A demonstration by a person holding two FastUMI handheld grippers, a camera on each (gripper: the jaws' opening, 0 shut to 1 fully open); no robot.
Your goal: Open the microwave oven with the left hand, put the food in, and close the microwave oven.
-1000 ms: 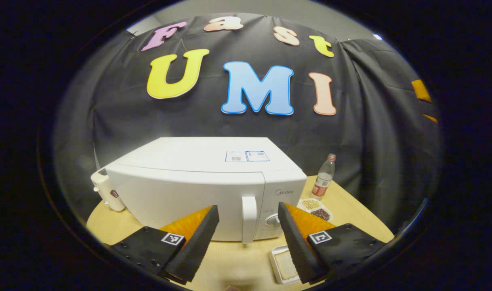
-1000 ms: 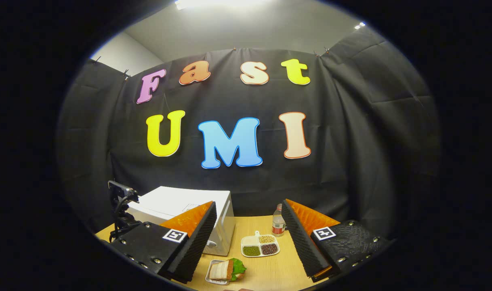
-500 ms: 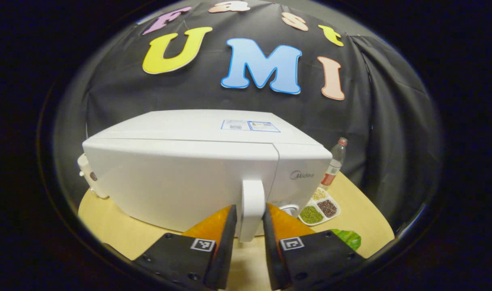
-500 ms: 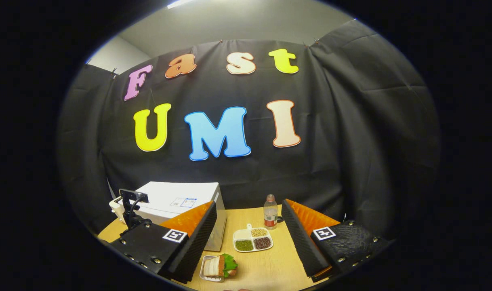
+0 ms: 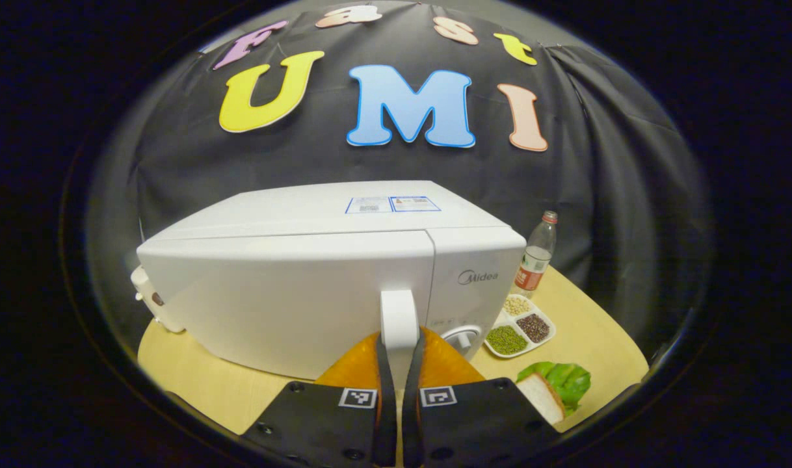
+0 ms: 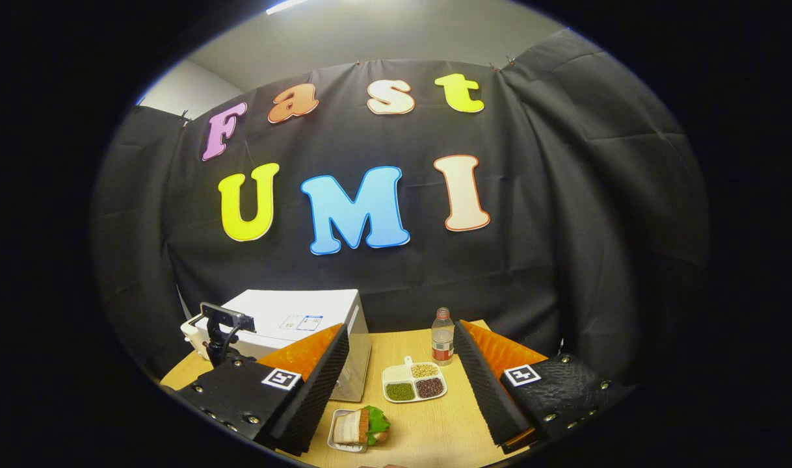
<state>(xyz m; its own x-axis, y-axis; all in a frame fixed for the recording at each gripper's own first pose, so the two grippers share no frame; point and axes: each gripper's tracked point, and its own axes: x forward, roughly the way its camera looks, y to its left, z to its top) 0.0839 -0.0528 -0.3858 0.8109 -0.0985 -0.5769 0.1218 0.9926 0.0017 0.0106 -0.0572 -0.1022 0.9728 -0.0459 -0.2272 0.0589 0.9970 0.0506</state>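
So the left gripper [image 5: 399,364] has its fingers pinched tight on the handle [image 5: 398,318] of the microwave [image 5: 318,273], down at the lower end of it. The door looks shut, no gap showing along the seam.

My take on how to do the pull well: swing it out in an arc around the hinge, which I'd guess is on the far left edge, not straight back. A straight tug would probably drag the whole box across the bench [image 5: 194,383] or let the fingers slip off that smooth handle. Slow start till the latch lets go, then follow the swing.

The right gripper [image 6: 401,383] hangs back with its fingers wide, holding nothing. The sandwich [image 6: 360,426] sits in its tray on the bench just below it, near the microwave's front corner, so open the door wide enough to clear a path. The snack dish [image 6: 412,383] and bottle [image 6: 442,335] are off to the side, out of the way.
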